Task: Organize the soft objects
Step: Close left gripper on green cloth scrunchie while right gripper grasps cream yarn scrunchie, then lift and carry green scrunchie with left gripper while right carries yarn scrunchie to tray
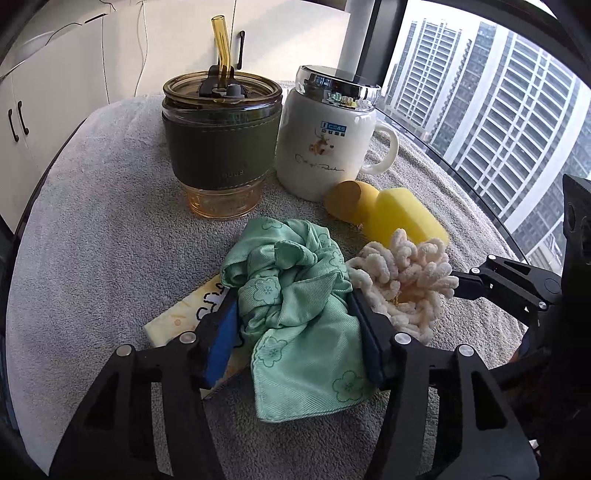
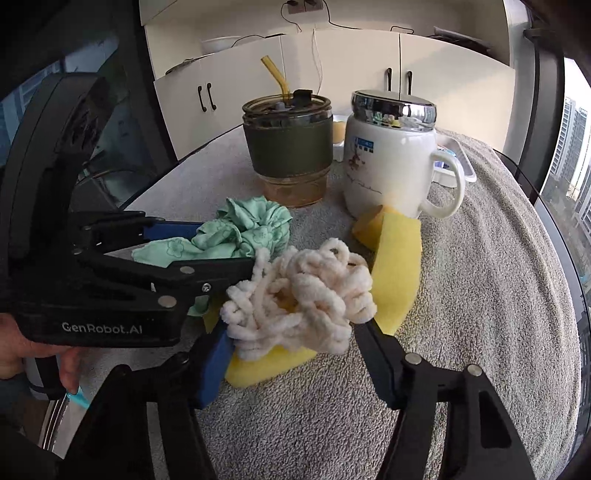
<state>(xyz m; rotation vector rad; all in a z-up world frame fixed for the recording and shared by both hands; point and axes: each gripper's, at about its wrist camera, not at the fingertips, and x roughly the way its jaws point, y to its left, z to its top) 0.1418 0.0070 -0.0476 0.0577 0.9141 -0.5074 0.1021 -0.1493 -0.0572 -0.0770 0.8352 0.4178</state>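
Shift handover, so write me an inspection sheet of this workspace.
Surface: grey towel covering the table.
Job's things: green cloth crumpled; cream chenille yarn bundled beside it, over a yellow sponge; orange sponge by the mugs.
Clutter: lidded tumbler with straw; white mug, lid on; printed packet under the cloth.
Grippers: left tongs pressing the cloth; right tongs squeezing the yarn.
Cables: wires from a wall socket.
Surroundings: white cabinets, window onto towers.
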